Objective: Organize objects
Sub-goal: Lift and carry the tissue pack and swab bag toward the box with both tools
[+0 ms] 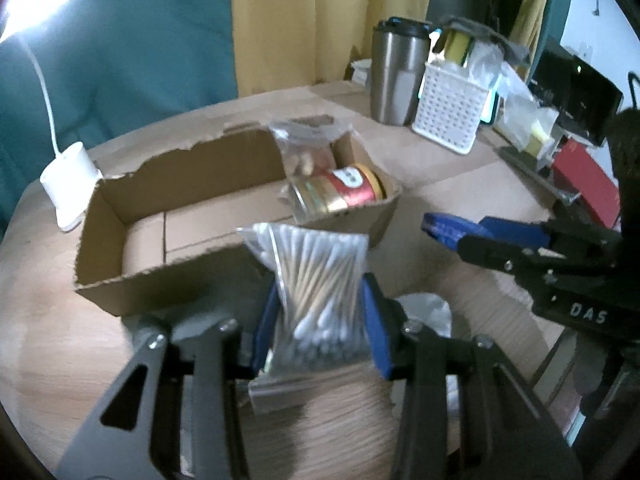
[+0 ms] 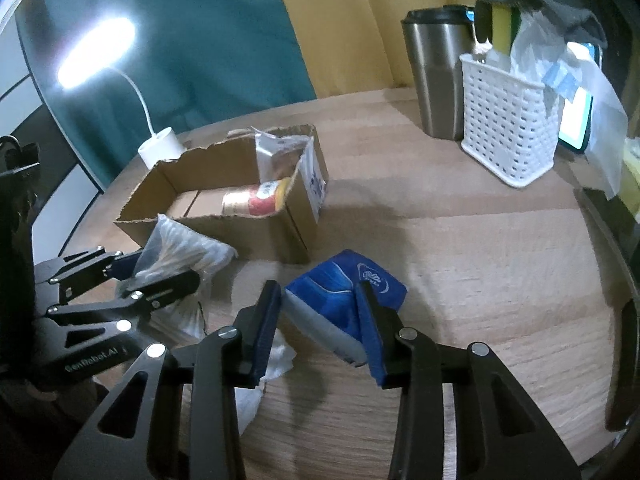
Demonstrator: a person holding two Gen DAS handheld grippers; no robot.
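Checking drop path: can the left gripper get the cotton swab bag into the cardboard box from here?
Probably yes. The left gripper holds the cotton swab bag just outside the cardboard box's low near wall, and the near half of the box looks free.

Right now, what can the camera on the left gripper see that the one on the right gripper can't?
Only the left wrist view shows the dark device and red box at the table's right edge. Only the right wrist view shows the blue tissue pack that the right gripper is shut on. Both show the left gripper shut on the bag of cotton swabs, the cardboard box holding a red and gold can, the steel tumbler, white basket and lamp.
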